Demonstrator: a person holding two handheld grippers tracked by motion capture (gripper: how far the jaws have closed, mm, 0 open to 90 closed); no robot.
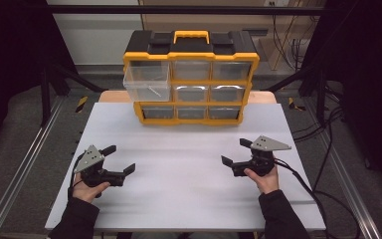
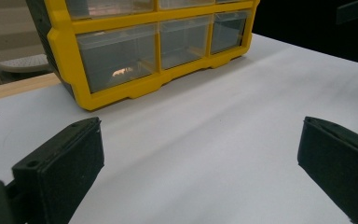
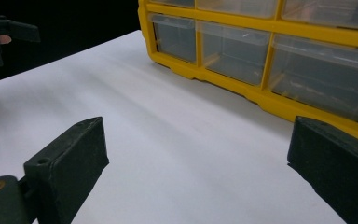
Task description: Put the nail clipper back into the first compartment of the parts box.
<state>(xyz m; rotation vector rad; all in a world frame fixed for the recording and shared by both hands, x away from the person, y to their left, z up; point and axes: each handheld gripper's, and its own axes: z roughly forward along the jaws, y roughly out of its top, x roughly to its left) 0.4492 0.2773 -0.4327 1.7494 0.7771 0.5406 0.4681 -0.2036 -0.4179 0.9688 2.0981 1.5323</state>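
Your left claw [image 1: 118, 159] sits lower left of the high view and your right claw [image 1: 236, 152] lower right, both spread wide and holding nothing, well apart over bare counter [image 1: 179, 149]. The organizer [image 1: 191, 79] stands upper centre at the counter's far edge, its top-left drawer [image 1: 147, 82] pulled out. Open counter lies between claws and organizer.

Bare white table [image 1: 179, 164] ahead of both grippers; yellow drawer cabinet [image 1: 191, 74] across the far edge
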